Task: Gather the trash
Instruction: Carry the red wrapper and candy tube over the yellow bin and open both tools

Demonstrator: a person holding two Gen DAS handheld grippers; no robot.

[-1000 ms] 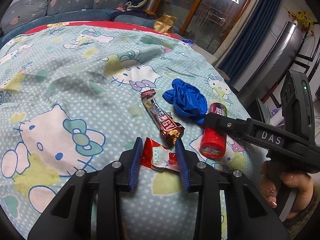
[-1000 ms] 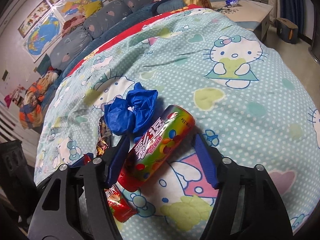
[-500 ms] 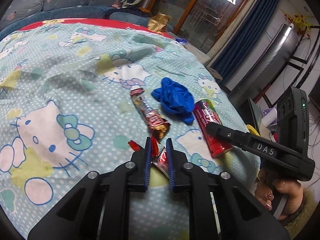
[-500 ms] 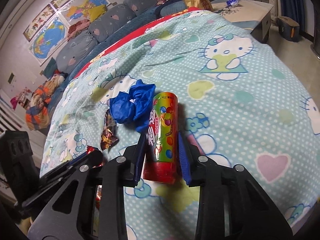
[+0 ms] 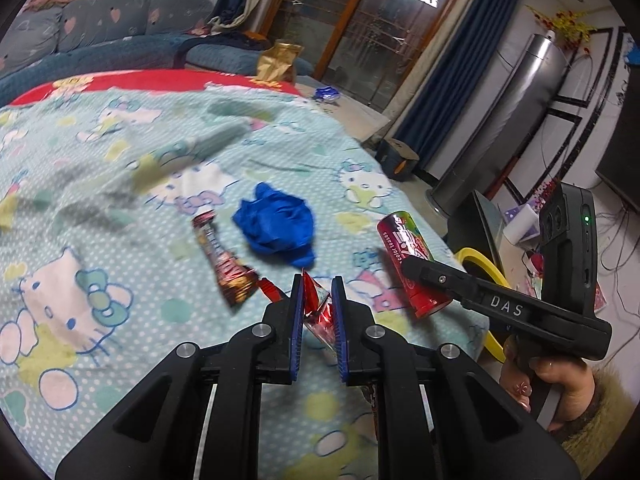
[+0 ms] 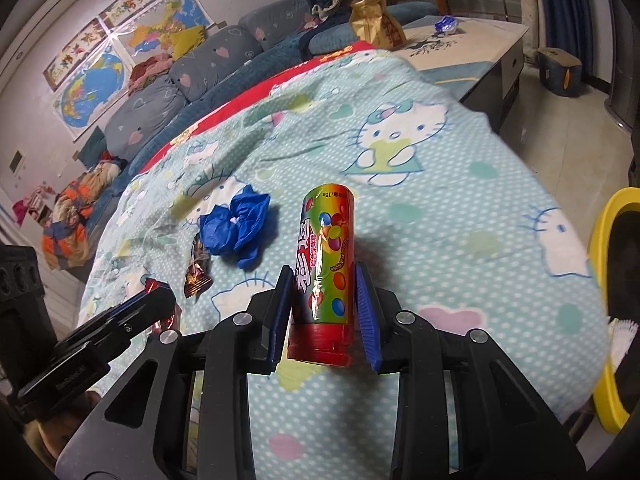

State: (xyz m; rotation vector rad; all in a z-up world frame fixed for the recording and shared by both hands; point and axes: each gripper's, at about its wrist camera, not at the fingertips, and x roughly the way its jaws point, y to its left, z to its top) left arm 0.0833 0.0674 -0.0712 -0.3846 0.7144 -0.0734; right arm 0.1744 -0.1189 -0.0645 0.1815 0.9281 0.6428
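Black grippers (image 5: pixel 316 320), blue-padded jaws, silver screws, furry sleeve (image 5: pixel 596 412)

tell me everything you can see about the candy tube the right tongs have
The candy tube is a slim cylinder in a glossy printed wrap, green to yellow to red, with coloured candy dots and large lettering. A ribbed red cap closes its near end; the far end looks flat. It is gripped in the right tongs, blue pads pressing its lower sides just above the cap, pointing up and away over the cartoon-cat blanket. A shadow on the blanket behind suggests it is lifted clear. Nothing else touches it.
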